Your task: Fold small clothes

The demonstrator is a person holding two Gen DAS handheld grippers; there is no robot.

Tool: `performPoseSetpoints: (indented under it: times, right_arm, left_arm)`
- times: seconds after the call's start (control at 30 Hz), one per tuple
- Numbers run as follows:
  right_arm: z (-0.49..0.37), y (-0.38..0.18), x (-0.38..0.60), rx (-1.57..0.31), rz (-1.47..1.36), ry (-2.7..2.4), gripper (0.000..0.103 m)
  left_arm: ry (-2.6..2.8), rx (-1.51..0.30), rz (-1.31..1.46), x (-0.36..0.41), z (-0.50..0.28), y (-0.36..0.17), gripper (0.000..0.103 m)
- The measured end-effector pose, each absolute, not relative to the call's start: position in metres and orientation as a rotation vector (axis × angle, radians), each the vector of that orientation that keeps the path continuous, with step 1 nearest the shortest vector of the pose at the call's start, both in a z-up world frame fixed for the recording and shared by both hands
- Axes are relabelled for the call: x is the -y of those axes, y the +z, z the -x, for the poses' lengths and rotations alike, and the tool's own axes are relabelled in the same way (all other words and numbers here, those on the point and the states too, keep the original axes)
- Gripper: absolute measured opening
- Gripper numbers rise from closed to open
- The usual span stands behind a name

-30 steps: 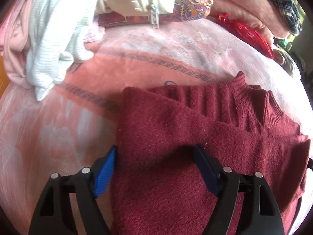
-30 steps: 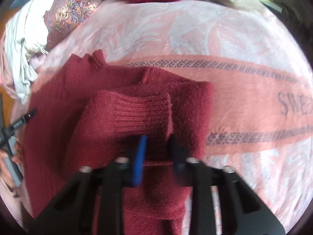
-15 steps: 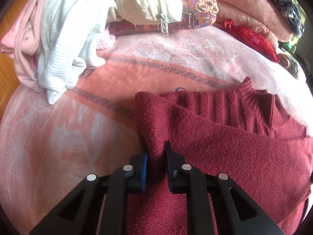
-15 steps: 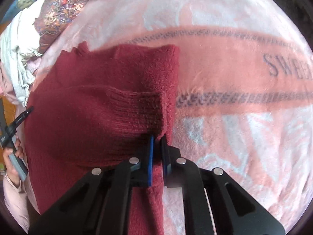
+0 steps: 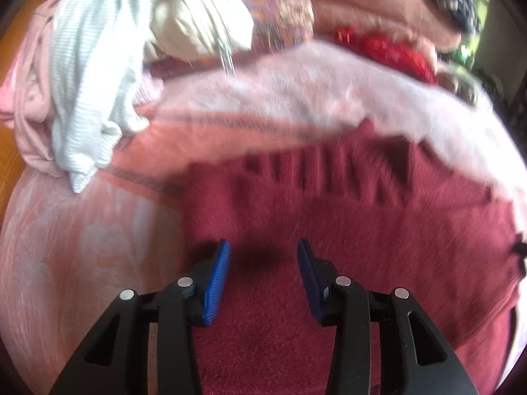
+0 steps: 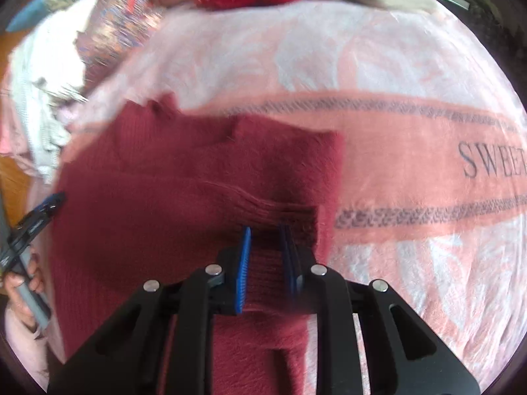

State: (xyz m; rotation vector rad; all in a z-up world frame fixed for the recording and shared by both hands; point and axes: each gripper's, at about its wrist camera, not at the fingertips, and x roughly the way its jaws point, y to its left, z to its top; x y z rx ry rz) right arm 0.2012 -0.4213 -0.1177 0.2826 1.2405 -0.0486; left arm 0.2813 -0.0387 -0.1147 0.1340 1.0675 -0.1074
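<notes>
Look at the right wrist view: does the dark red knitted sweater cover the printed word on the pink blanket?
No, the dark red knitted sweater lies apart from the word.

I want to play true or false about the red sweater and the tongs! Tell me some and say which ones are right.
1. The sweater is dark red. True.
2. The sweater lies on a bare wooden floor. False: it lies on a pink blanket.
3. The left tongs stand open above the sweater. True.
4. The blanket has the word "SWEET" on it. True.
5. The right tongs point at a blue sock. False: the sweater's ribbed cuff sits between them.
</notes>
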Motion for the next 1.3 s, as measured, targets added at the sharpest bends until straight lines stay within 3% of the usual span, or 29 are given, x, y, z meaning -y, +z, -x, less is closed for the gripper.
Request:
performPoseSetpoints:
  times: [0.07, 0.2, 0.33, 0.4, 0.47, 0.67, 0.87, 0.97, 1.0, 1.17, 1.3]
  right_arm:
    - [-0.201, -0.122, 0.424, -1.243, -0.306, -0.042, 0.013]
    - [-0.189, -0.105, 0.427, -1.212, -0.352, -0.003, 0.02]
    - [-0.142, -0.072, 0.42, -1.2, -0.323, 0.051, 0.025]
    - [-0.103, -0.056, 0.414, -1.185, -0.295, 0.098, 0.037]
    - [-0.06, -0.045, 0.407, -1.165, -0.263, 0.166, 0.039]
    - [0.061, -0.067, 0.395, -1.248, -0.273, 0.225, 0.04]
    - [0.093, -0.092, 0.397, -1.341, -0.286, 0.127, 0.042]
    - [0.111, -0.096, 0.4, -1.299, -0.337, 0.023, 0.06]
    - [0.117, -0.099, 0.398, -1.311, -0.34, -0.002, 0.061]
    - [0.139, -0.11, 0.358, -1.351, -0.35, 0.024, 0.057]
    - [0.154, -0.128, 0.348, -1.425, -0.363, 0.01, 0.052]
  left_arm:
    - [-0.108, -1.064, -0.139, 0.038, -0.281, -0.124, 0.049]
    - [-0.13, -1.073, -0.133, 0.036, -0.279, -0.116, 0.049]
    - [-0.176, -1.104, -0.101, 0.019, -0.255, -0.089, 0.075]
    - [-0.194, -1.08, -0.163, 0.007, -0.223, -0.073, 0.081]
    - [-0.214, -1.072, -0.195, -0.016, -0.183, -0.063, 0.086]
    - [-0.229, -1.204, -0.16, -0.074, -0.086, -0.078, 0.088]
    - [-0.265, -1.323, -0.194, -0.091, -0.037, -0.115, 0.088]
    - [-0.253, -1.309, -0.216, -0.094, -0.032, -0.119, 0.087]
    - [-0.257, -1.293, -0.217, -0.097, -0.03, -0.118, 0.086]
    - [-0.29, -1.288, -0.134, -0.116, -0.016, -0.126, 0.086]
    - [-0.291, -1.328, -0.258, -0.123, 0.001, -0.131, 0.081]
